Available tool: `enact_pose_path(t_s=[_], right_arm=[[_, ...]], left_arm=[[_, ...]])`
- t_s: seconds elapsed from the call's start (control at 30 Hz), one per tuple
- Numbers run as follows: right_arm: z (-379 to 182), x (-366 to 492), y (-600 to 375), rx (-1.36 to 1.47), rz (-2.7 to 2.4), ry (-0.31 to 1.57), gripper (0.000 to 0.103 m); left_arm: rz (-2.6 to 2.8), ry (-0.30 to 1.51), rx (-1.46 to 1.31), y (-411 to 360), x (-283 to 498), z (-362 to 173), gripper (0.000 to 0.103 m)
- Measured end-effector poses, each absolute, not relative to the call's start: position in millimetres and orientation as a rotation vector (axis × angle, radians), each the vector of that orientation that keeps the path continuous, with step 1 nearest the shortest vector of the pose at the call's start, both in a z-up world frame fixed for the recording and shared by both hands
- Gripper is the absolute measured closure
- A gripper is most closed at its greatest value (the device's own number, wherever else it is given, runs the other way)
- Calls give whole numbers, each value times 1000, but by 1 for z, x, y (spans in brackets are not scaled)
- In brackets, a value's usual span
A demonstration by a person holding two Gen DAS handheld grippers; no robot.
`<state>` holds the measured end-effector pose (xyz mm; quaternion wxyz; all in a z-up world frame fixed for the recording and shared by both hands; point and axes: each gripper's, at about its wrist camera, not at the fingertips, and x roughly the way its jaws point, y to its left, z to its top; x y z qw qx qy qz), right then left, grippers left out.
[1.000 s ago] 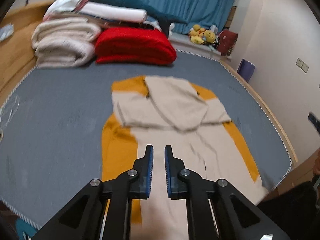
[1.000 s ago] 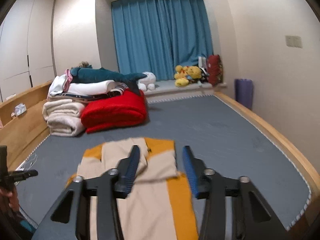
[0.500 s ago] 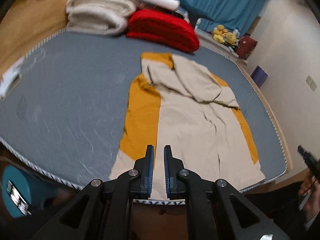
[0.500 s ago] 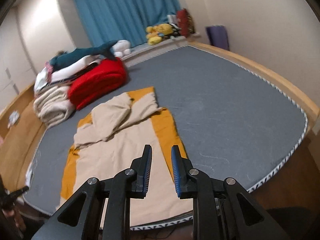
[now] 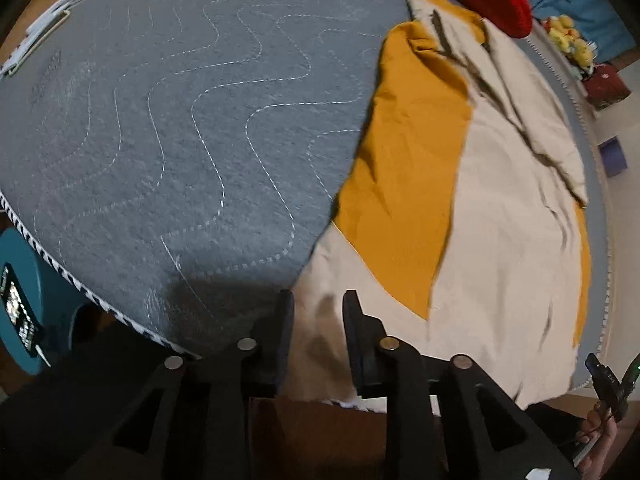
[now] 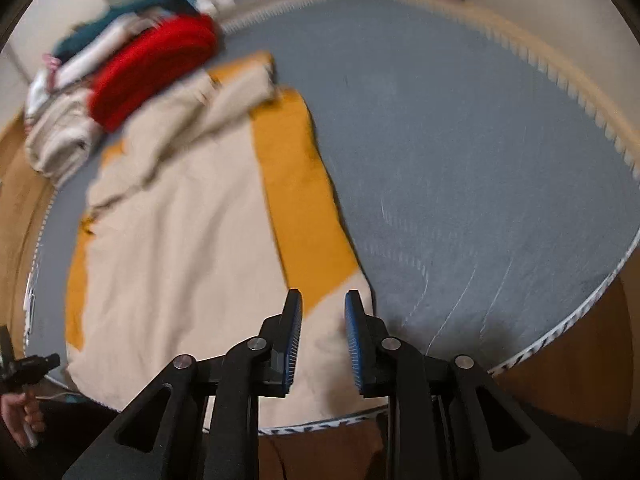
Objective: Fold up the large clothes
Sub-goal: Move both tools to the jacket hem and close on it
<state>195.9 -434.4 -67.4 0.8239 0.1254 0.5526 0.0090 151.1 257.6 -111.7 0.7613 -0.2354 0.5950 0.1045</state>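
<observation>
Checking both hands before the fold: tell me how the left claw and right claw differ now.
The left claw hovers at the beige-and-mustard garment's left hem corner; the right claw at its right one. The left claw's pads look dark with shadow, the right claw's clearly blue. Both are open, straddling beige cloth near the grey mattress edge.
</observation>
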Motion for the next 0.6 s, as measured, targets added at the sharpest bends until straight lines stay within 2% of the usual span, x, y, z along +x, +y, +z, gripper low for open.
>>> enact_pose_path(t_s=[0.13,0.23,0.4,0.43,0.47,0.5,0.53,0.6], right_arm=[[-105,212,-444,299,-24,1285,75],[-129,215,-443,296,-10,1357,67],[-136,213,-439,237,-28,1374,60],[-137,212,-440,247,-36,1375,60],[-137,212,-441,257,-41,1375,60],[-136,211,-441,258,-42,1375,60],[-136,211,-441,252,-41,1377,60],[-136,211,-437,233,-26,1376,61]], left_arm=[[231,1325,-490,254,157,-120,71],[250,1369,-468,254,158,-133,69],[250,1364,-461,254,152,-140,69],[246,1363,-440,251,151,-139,70],[230,1365,-410,247,151,-139,78],[218,1365,-394,243,151,-139,81],[198,1360,-379,240,149,-138,90],[174,1347,-420,241,144,-135,93]])
